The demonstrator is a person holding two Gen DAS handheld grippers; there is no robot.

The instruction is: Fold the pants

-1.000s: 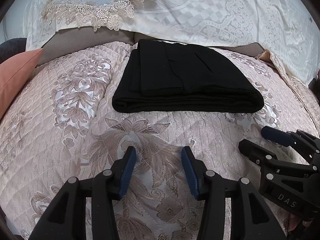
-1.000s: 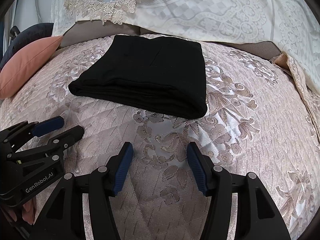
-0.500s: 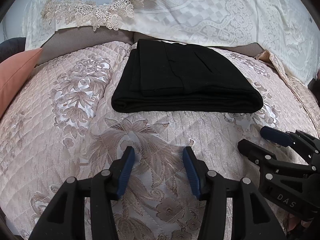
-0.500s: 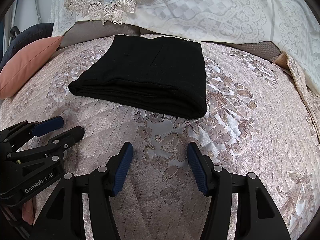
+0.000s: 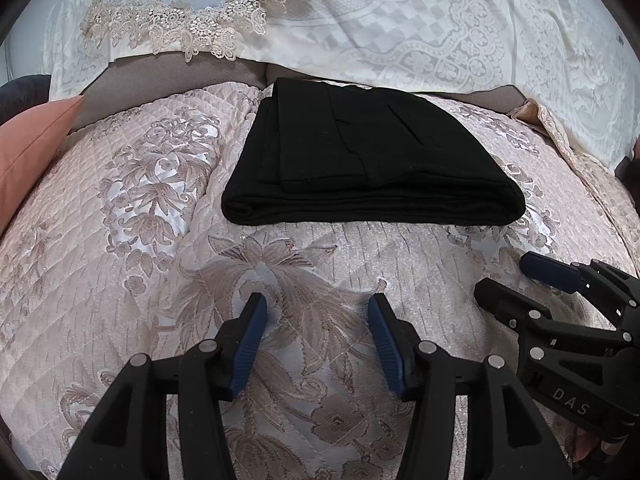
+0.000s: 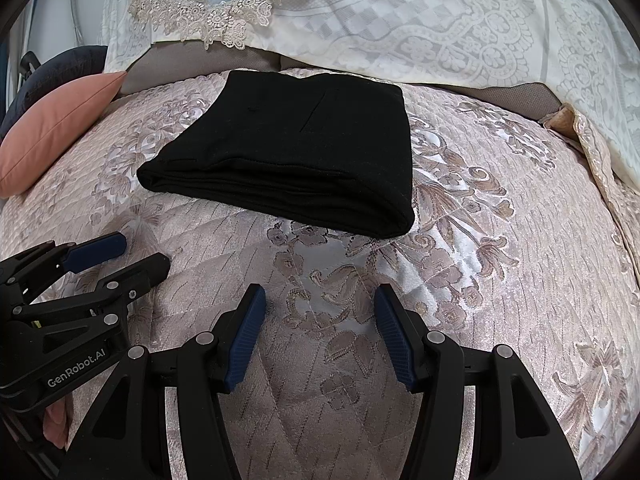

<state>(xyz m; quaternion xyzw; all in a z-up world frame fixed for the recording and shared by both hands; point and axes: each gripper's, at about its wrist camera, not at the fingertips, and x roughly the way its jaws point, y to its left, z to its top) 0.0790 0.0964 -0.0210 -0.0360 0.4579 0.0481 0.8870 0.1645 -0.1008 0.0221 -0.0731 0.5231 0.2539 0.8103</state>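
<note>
Looking at the bed, the black pants (image 5: 372,160) are already folded into a neat thick rectangle, sitting flat on the pinkish quilted bedspread (image 5: 120,260) with the floral pattern, up near the far end where the lacy white cover (image 5: 440,28) hangs down. You can see the layered edges stacked along the side facing the grippers, and in the right wrist view the pants (image 6: 292,152) look the same, a tidy bundle with one rounded fold corner closest to that camera.

Both grippers are hanging back over the bedspread, well apart from the pants and not touching them. The left gripper (image 5: 316,334) has its blue-padded fingers spread wide with nothing between them, just the floral fabric underneath. Same deal with the right gripper (image 6: 320,330), fingers parted and holding nothing. Each one also pops up at the edge of the other's camera, and from there they look released too.

There's a salmon-colored pillow (image 6: 56,128) off on the left side of the bed, partly leaning on something dark behind it that I can't really make out.
</note>
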